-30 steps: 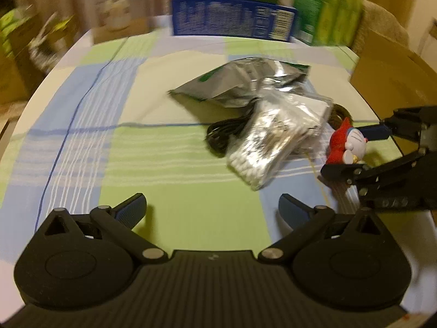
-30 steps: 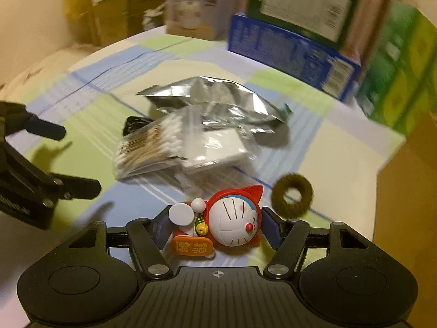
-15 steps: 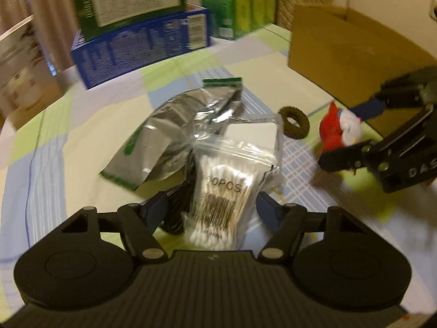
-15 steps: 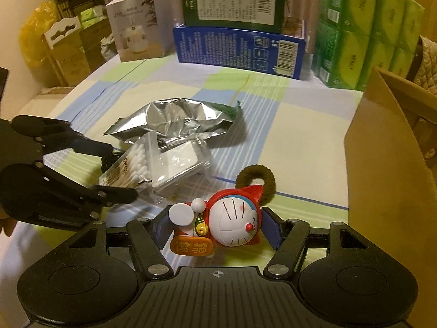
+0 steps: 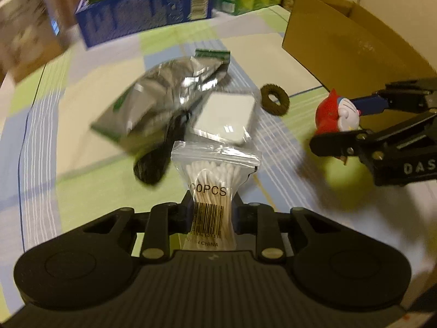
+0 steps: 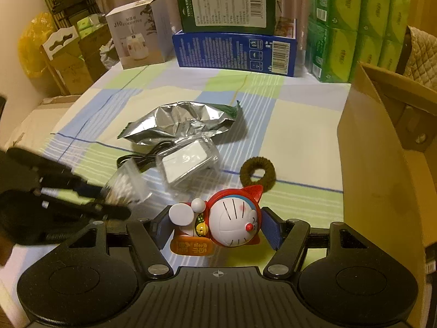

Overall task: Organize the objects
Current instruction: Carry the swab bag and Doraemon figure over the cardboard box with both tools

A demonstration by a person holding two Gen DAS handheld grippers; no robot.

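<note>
While left gripper (image 5: 211,213), jaws just closing, pinches cotton-swab bag (image 5: 214,188) at its waist, bag stands up toward 12 o'clock. Right gripper (image 6: 218,225) clamps cat figurine (image 6: 232,222) between pads. White adapter (image 6: 185,162) at 11 o'clock, hair tie (image 6: 258,173) at 12 to 1, foil pouch (image 6: 177,120) farther at 11, cardboard box (image 6: 382,164) at 2.

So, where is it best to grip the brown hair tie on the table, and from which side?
Probably from above, across one side of the ring. The hair tie lies flat on the cloth, apart from the other things, with an open hole: one finger can go into the hole, the other outside the band.
</note>
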